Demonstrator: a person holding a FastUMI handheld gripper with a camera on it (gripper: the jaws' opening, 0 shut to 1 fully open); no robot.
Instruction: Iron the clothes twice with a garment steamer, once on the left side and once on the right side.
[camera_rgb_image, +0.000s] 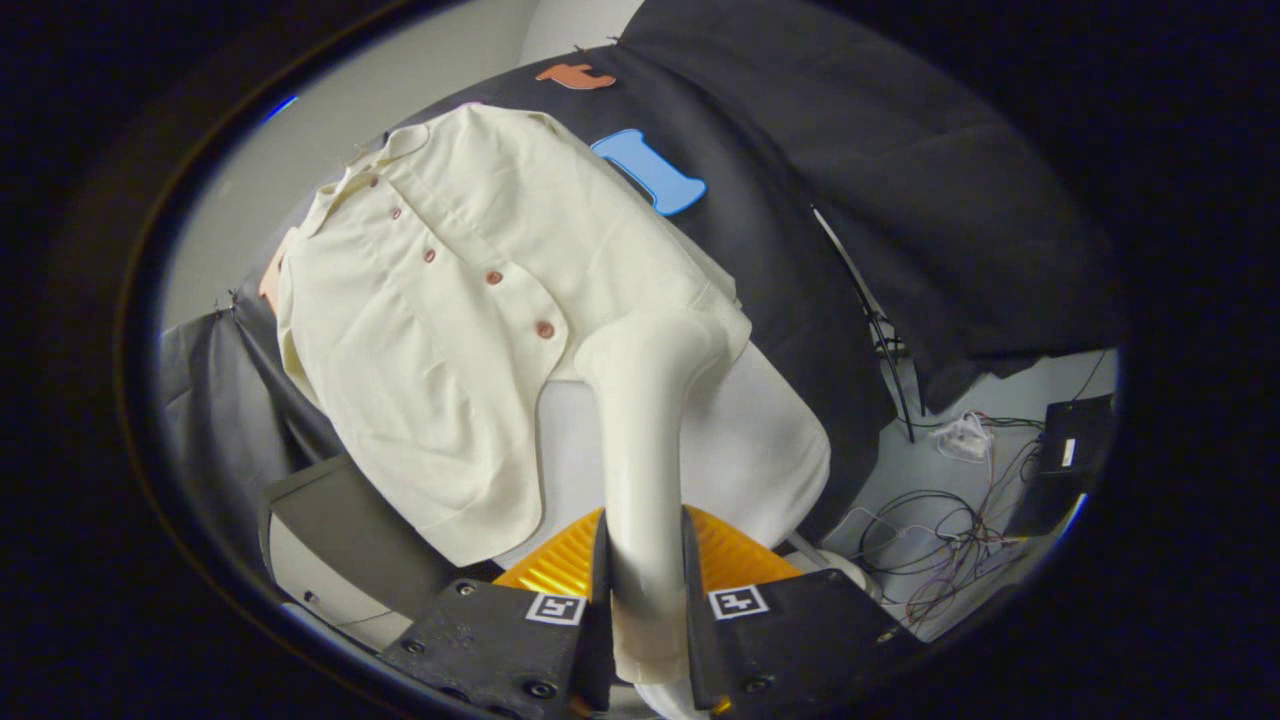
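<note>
cables (935, 545) tangled on floor | black box (1070, 450) beside them | grey panel (370, 535)

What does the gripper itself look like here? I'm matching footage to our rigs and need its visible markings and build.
The gripper has two flat, plate-like fingers. Each carries a small square black-and-white fiducial marker near its inner edge, and round screw heads dot the plates. Ribbed orange-yellow panels sit just behind the markers. No cable on the gripper can be made out.
</note>
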